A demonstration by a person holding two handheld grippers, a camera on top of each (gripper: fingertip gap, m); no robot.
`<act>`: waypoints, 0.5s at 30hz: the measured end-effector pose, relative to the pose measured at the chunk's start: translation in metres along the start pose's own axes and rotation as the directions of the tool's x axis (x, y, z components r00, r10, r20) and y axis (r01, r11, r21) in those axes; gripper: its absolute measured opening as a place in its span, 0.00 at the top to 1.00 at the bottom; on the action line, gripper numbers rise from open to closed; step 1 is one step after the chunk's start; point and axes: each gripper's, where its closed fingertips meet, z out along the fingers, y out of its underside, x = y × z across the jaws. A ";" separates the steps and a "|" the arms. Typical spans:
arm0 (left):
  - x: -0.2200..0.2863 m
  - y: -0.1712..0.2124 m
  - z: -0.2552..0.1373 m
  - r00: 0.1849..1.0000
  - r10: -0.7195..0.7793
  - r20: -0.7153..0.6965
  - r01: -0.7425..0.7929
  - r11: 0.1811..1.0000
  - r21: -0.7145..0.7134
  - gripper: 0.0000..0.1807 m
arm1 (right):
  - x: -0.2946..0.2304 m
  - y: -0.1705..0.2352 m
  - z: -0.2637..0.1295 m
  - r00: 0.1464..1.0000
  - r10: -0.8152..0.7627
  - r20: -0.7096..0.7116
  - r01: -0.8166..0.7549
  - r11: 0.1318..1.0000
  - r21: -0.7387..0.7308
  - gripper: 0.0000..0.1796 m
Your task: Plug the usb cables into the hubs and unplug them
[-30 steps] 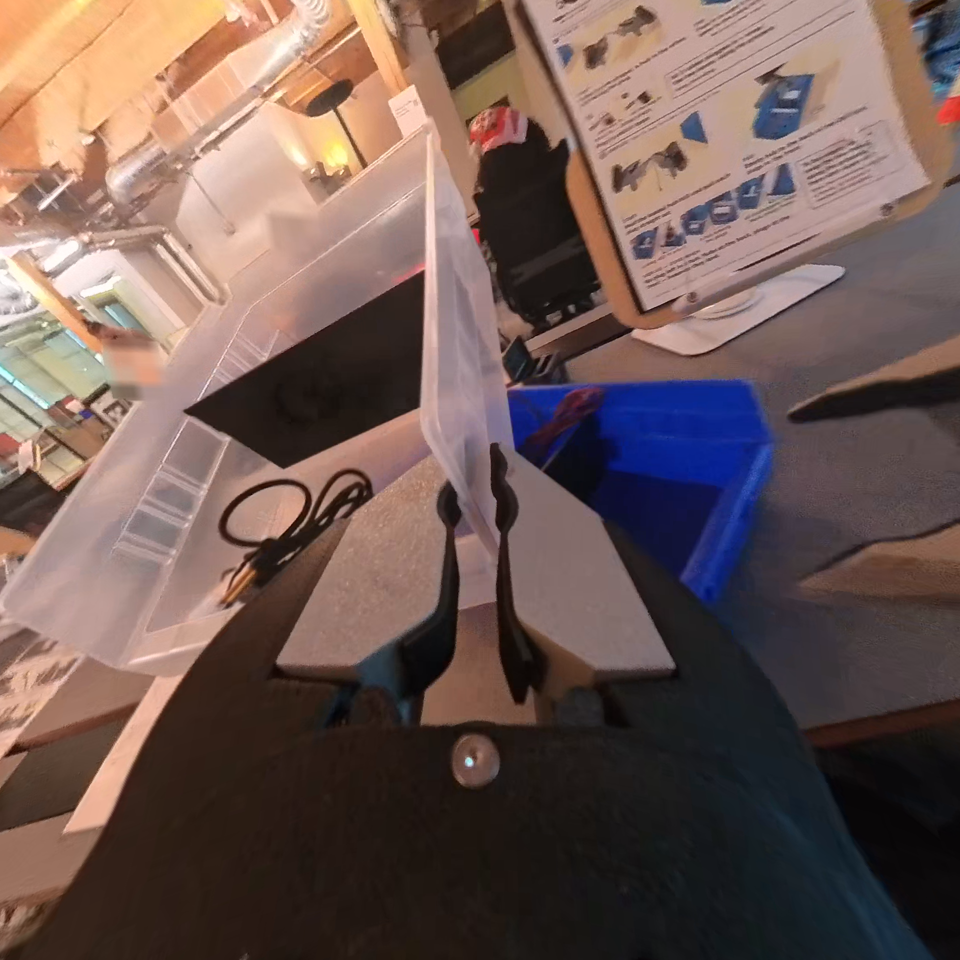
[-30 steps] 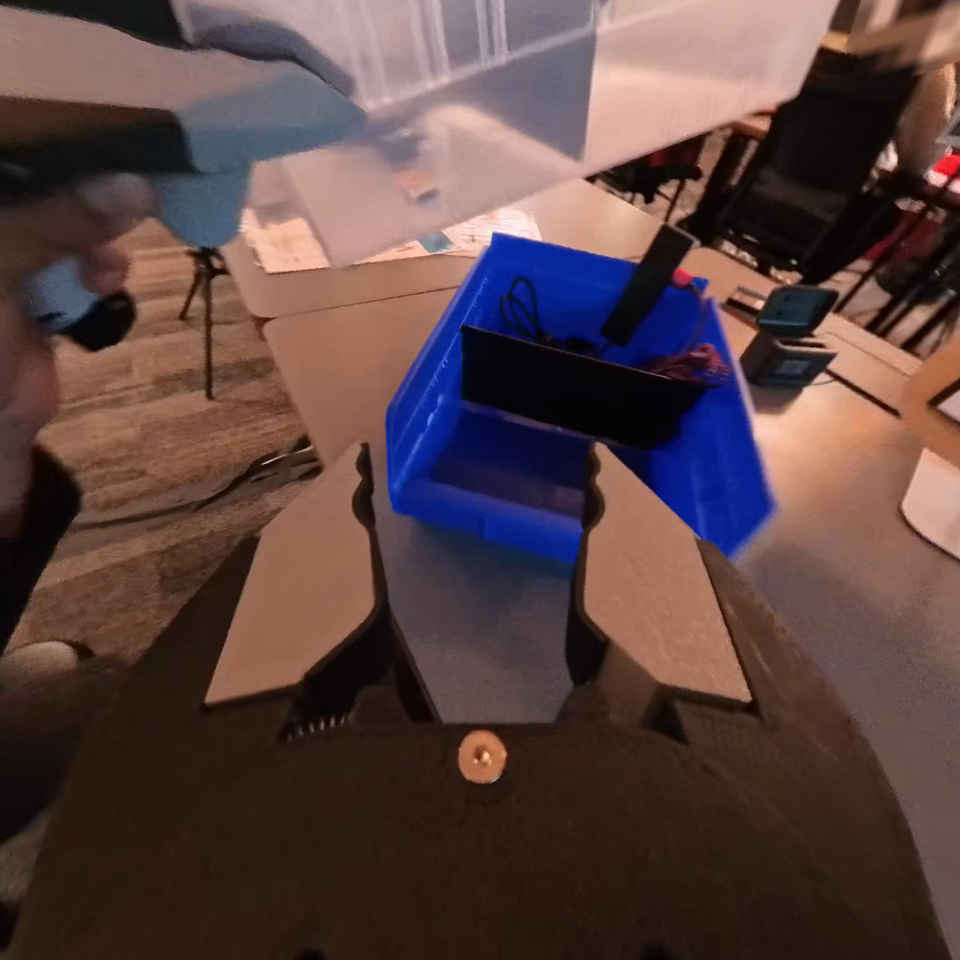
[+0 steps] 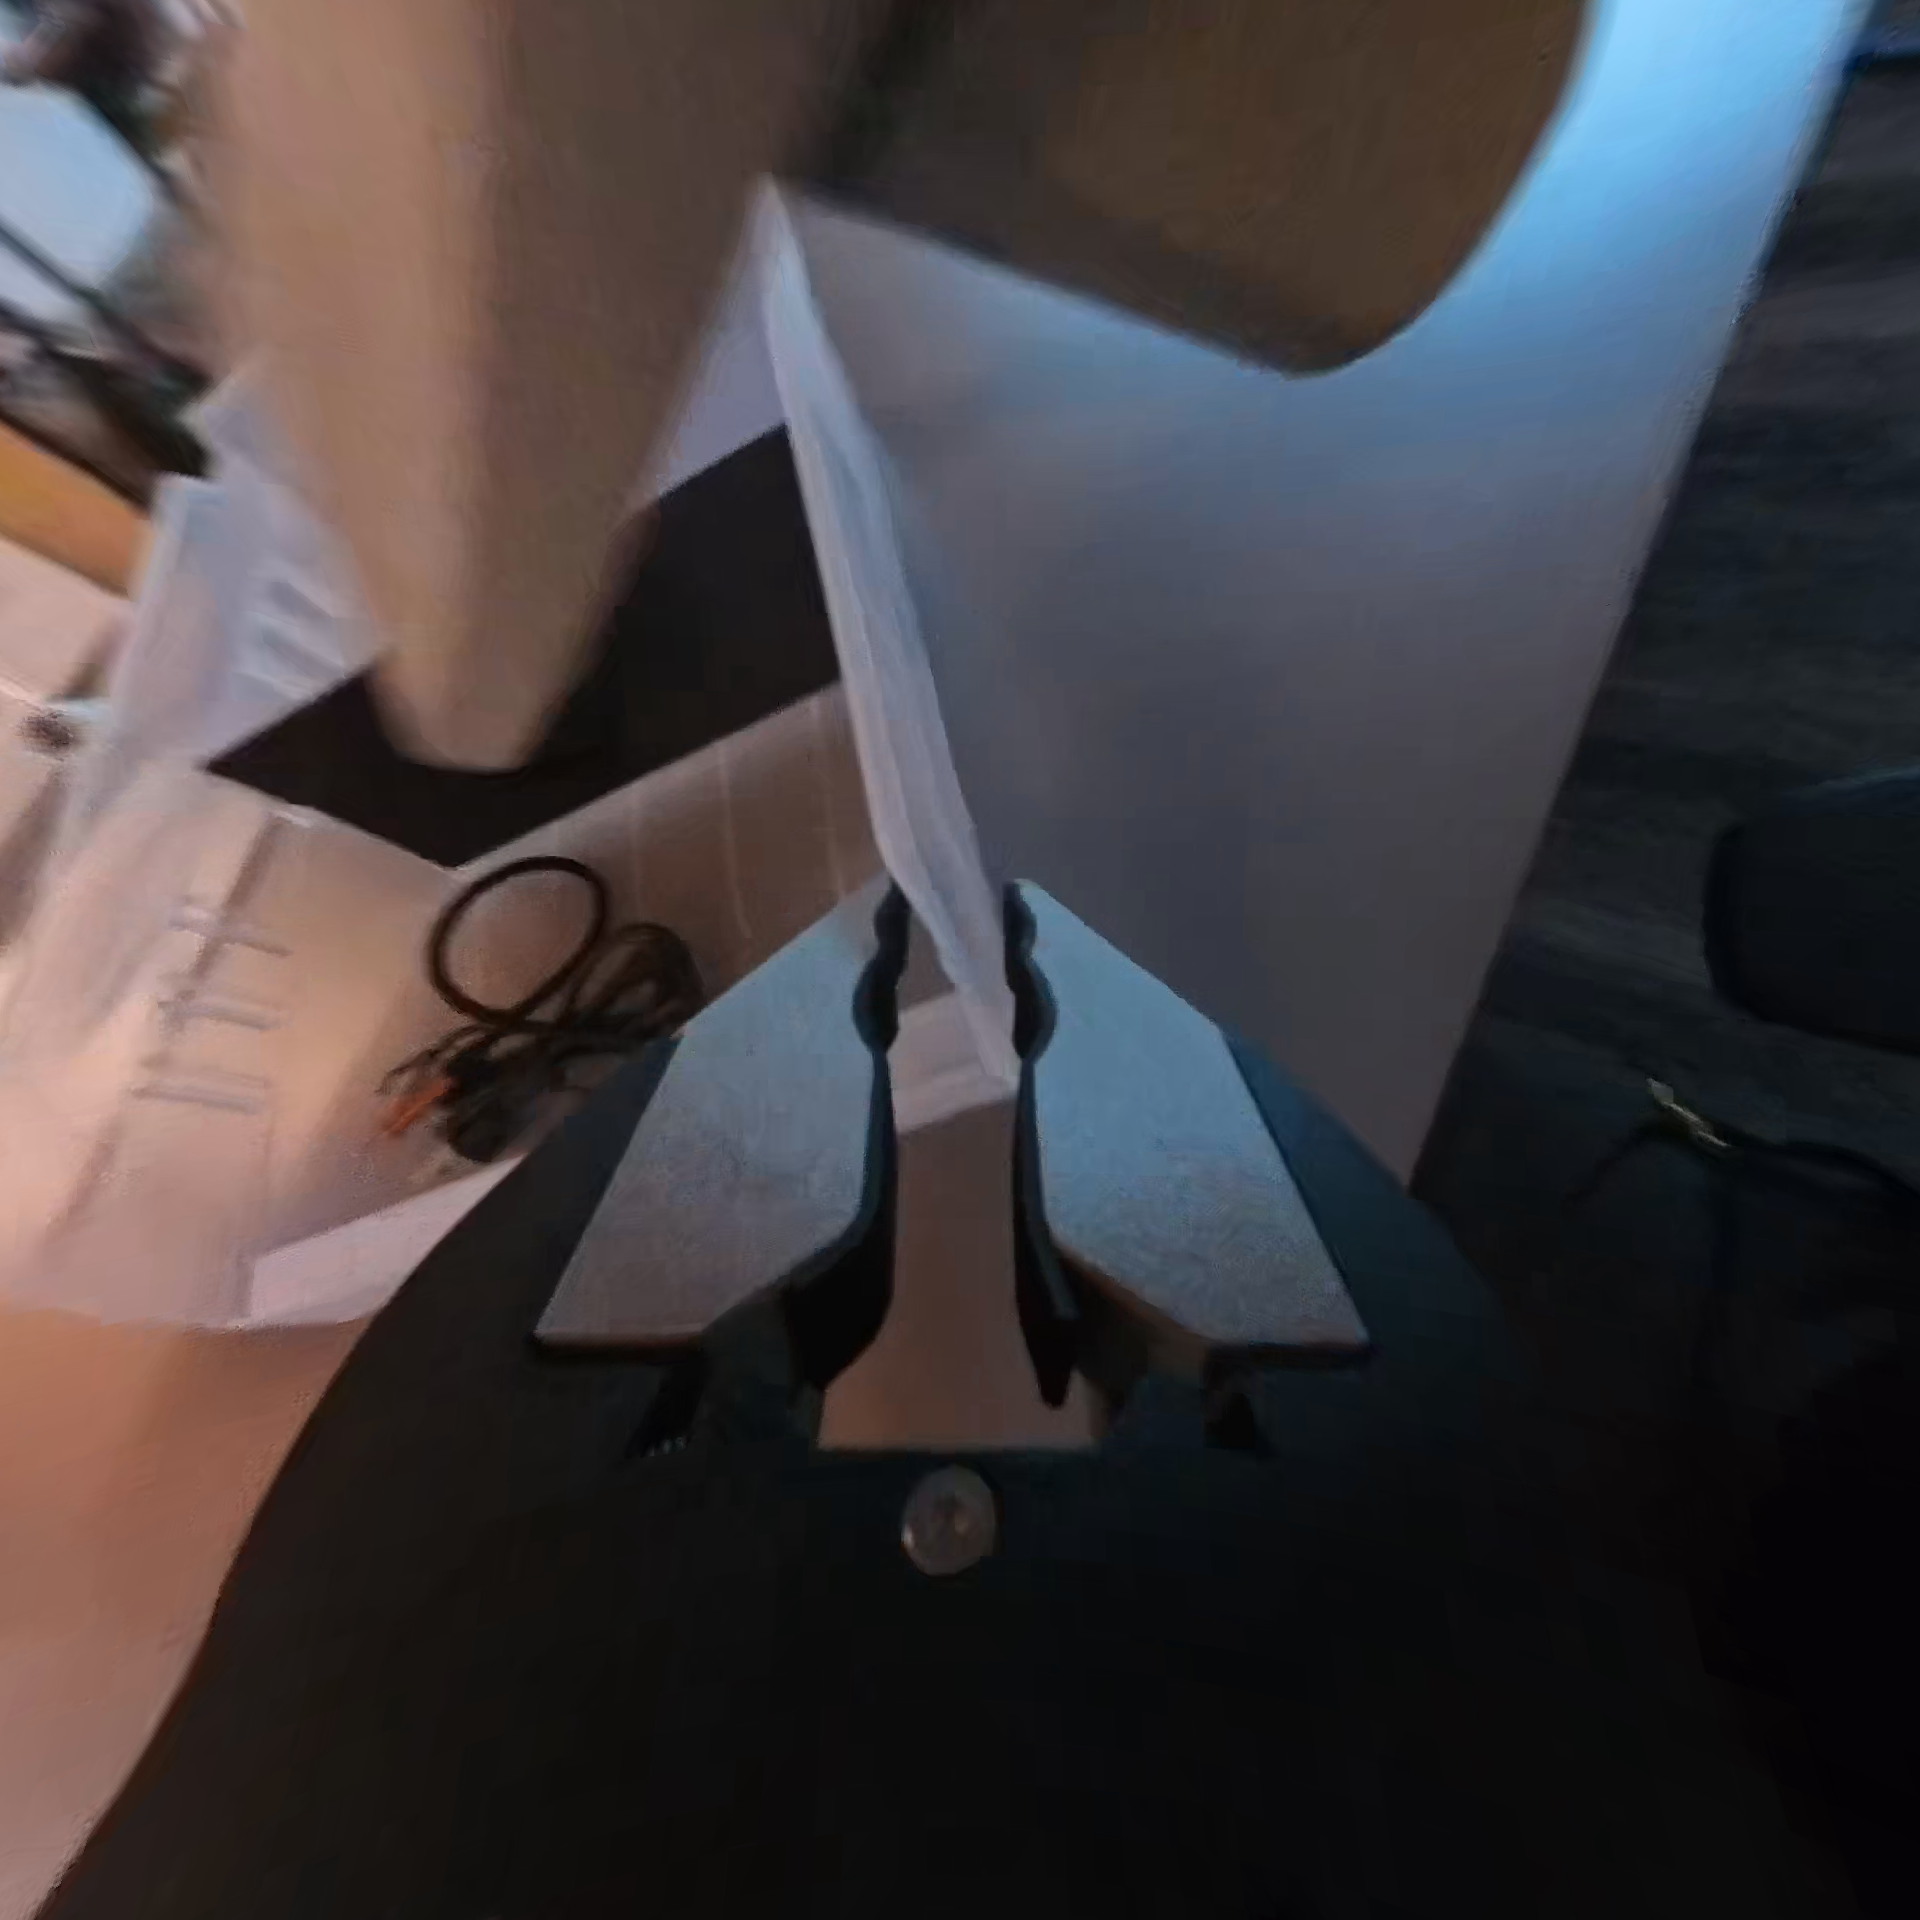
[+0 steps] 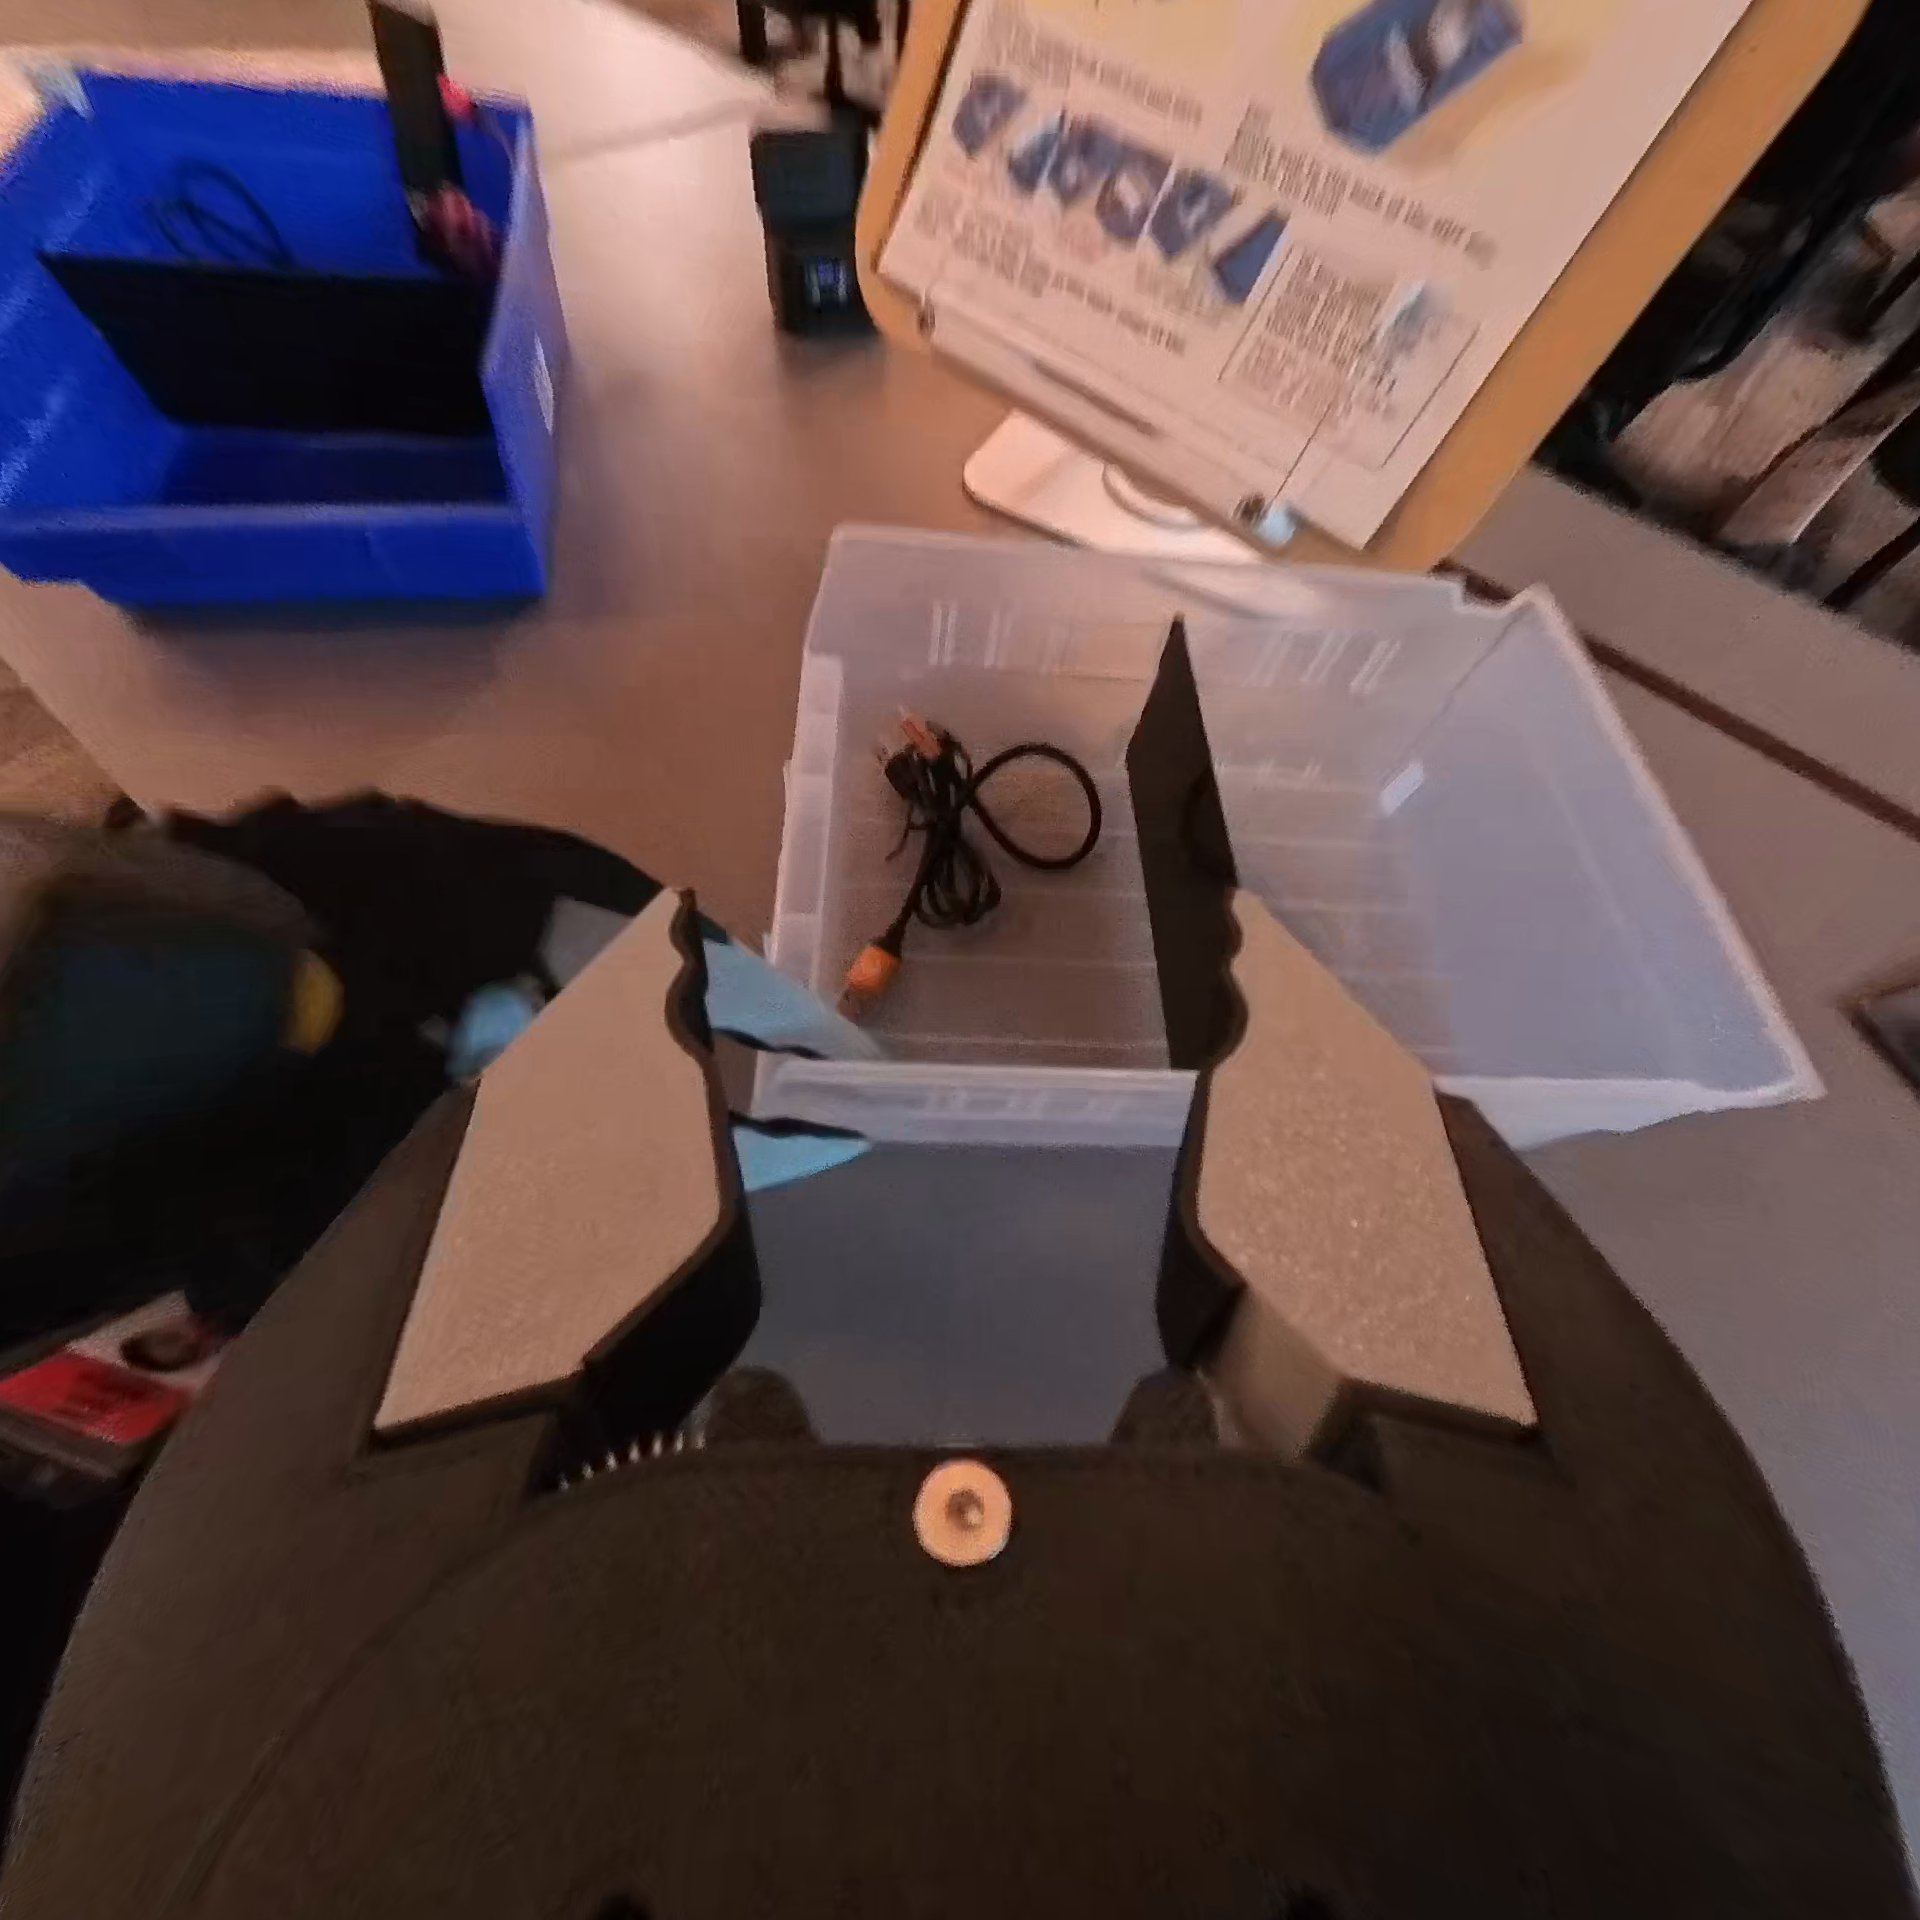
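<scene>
The usb cable (image 3: 540, 997), black and loosely coiled with an orange-tipped plug, lies on the floor of a clear plastic bin (image 3: 208, 1039) in the left wrist view, left of the gripper and just beyond it. The picture is heavily smeared. A black divider panel (image 3: 686, 665) stands across the bin behind the cable. The left gripper (image 3: 956, 914) has its fingers drawn close with a narrow gap, and the thin edge of the bin's clear wall (image 3: 883, 665) runs down between them; it seems to touch the right-hand finger, but whether it is truly pinched cannot be told through the blur.

In the right wrist view the clear plastic bin (image 4: 1558, 935) sits on a grey table (image 4: 675, 582), just ahead of the right gripper (image 4: 961, 956), whose fingers stand wide apart and hold nothing. The usb cable (image 4: 966, 831) rests in the bin's left compartment, its orange plug (image 4: 871, 966) near the front wall. The black divider panel (image 4: 1179, 810) stands upright in the middle, separating that compartment from the right one. A pale blue piece (image 4: 769, 1018) shows at the bin's front left corner. Farther back to the left stands a blue bin (image 4: 260, 520) with a black divider and cables in it, well apart from the clear one. Behind the clear bin is an instruction board (image 4: 1299, 208) on a white base.
</scene>
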 end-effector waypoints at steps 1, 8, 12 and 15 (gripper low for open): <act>0.005 0.000 -0.009 0.997 -0.027 -0.071 0.028 1.000 0.014 0.86 | 0.006 0.009 0.005 1.000 -0.001 -0.017 0.001 0.999 -0.040 0.46; -0.067 0.059 -0.116 0.988 -0.147 0.045 0.151 0.986 -0.076 0.67 | -0.047 0.001 0.018 0.986 -0.019 0.166 0.024 0.999 -0.029 0.49; -0.115 0.148 -0.169 0.946 -0.224 0.234 0.272 0.942 -0.195 0.72 | -0.108 0.004 0.047 0.958 -0.129 0.255 0.150 0.987 -0.065 0.45; -0.127 0.204 -0.193 0.905 -0.330 0.270 0.393 0.891 -0.229 0.72 | -0.120 0.031 0.075 0.951 -0.116 0.286 0.180 0.961 -0.209 0.57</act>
